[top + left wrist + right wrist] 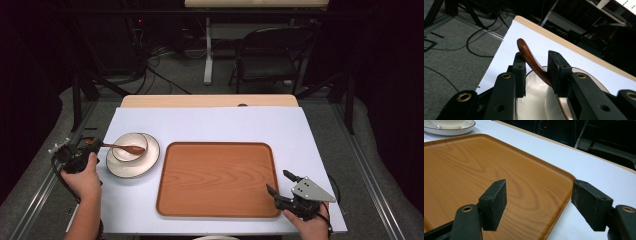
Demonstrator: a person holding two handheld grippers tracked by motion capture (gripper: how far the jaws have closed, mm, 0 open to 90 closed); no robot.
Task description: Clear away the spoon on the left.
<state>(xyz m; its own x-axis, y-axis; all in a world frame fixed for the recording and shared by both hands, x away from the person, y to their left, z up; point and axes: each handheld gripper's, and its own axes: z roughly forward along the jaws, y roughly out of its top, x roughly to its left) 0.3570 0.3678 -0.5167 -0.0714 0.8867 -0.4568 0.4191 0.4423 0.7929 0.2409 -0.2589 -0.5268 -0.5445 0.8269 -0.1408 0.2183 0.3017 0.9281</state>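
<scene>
two grippers | left gripper (536, 72) around spoon (531, 61) handle | right gripper (540, 207) agape

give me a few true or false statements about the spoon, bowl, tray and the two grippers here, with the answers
1. The wooden spoon lies with its head in the bowl. True.
2. The bowl sits on the wooden tray. False: it sits on a plate left of the tray, which is bare.
3. The left gripper has its jaws around the spoon's handle. True.
4. The right gripper holds the tray's rim. False: its jaws stand wide open, holding nothing, over the tray's near right corner.
5. The spoon is white. False: it is dark brown wood.
</scene>
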